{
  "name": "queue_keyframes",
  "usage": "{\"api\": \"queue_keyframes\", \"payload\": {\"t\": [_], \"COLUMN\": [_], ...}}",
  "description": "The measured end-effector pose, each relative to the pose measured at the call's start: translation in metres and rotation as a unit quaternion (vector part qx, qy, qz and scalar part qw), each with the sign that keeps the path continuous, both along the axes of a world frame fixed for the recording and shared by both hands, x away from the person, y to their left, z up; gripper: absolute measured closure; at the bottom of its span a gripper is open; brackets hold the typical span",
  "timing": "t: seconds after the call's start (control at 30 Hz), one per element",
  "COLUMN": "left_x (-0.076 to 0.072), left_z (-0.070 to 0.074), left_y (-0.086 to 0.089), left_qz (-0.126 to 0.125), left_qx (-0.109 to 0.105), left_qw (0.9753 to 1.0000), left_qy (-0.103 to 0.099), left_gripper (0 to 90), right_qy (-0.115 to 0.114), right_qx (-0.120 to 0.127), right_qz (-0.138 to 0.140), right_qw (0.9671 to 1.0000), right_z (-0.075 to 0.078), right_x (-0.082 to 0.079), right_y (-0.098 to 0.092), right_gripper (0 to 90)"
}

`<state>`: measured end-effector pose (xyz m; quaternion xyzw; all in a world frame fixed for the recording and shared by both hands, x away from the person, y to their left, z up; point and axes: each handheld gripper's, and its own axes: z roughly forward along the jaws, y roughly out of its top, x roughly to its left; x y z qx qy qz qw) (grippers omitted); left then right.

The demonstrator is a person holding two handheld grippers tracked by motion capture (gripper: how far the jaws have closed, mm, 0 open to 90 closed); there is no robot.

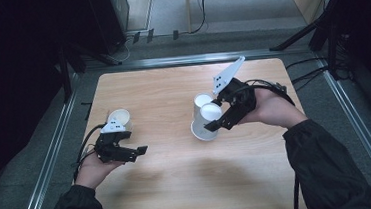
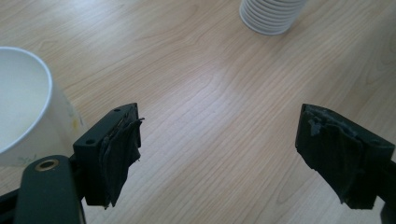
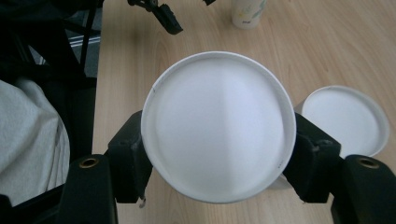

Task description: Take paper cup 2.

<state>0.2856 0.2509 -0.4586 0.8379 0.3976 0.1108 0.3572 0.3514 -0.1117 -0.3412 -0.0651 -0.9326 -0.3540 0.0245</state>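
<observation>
Tabletop (image 1: 180, 185): cup (image 3: 218, 126) between fingers (image 3: 130, 158).

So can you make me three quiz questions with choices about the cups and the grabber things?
1. Where does the upright cup stand?
A. beside the left gripper
B. on the floor
C. on the stack

2. What colour are the cups?
A. red
B. white
C. blue

3. How is the right gripper?
A. wide open
B. lying on the table
C. shut on a cup

Answers:
1 A, it stands on the table by that gripper.
2 B, every cup looks white.
3 C, both jaws press the cup's sides; the upside-down stack stands beside it.
</observation>
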Motion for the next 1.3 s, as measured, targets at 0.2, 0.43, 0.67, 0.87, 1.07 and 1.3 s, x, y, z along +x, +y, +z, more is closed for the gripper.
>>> {"api": "queue_keyframes", "payload": {"t": [0.2, 0.43, 0.67, 0.87, 1.07, 1.3], "left_x": [0.003, 0.011, 0.024, 0.036, 0.041, 0.034], "left_z": [0.005, 0.008, 0.005, 0.005, 0.007, -0.002], "left_y": [-0.006, -0.019, -0.033, -0.049, -0.059, -0.066], "left_qz": [-0.022, -0.051, -0.081, -0.098, -0.119, -0.143], "left_qx": [-0.014, -0.015, -0.029, -0.035, -0.06, -0.043], "left_qw": [0.9997, 0.9986, 0.9962, 0.9944, 0.9909, 0.9885], "left_qy": [0.003, 0.009, 0.013, 0.017, 0.022, 0.025], "left_gripper": [14.5, 14.6, 14.6, 14.7, 15.1, 15.1], "right_qy": [0.009, 0.018, 0.029, 0.028, 0.039, 0.041], "right_qx": [0.0, 0.01, 0.046, 0.044, 0.053, 0.068], "right_qz": [0.001, -0.001, -0.014, -0.019, -0.031, -0.042], "right_qw": [1.0, 0.9998, 0.9984, 0.9985, 0.9974, 0.996], "right_z": [-0.028, -0.055, -0.074, -0.087, -0.095, -0.107], "right_x": [-0.003, -0.004, -0.008, -0.012, -0.012, -0.012], "right_y": [-0.002, -0.005, -0.014, -0.014, -0.016, -0.016], "right_gripper": [33.6, 33.6, 33.6, 33.6, 33.6, 33.7]}}
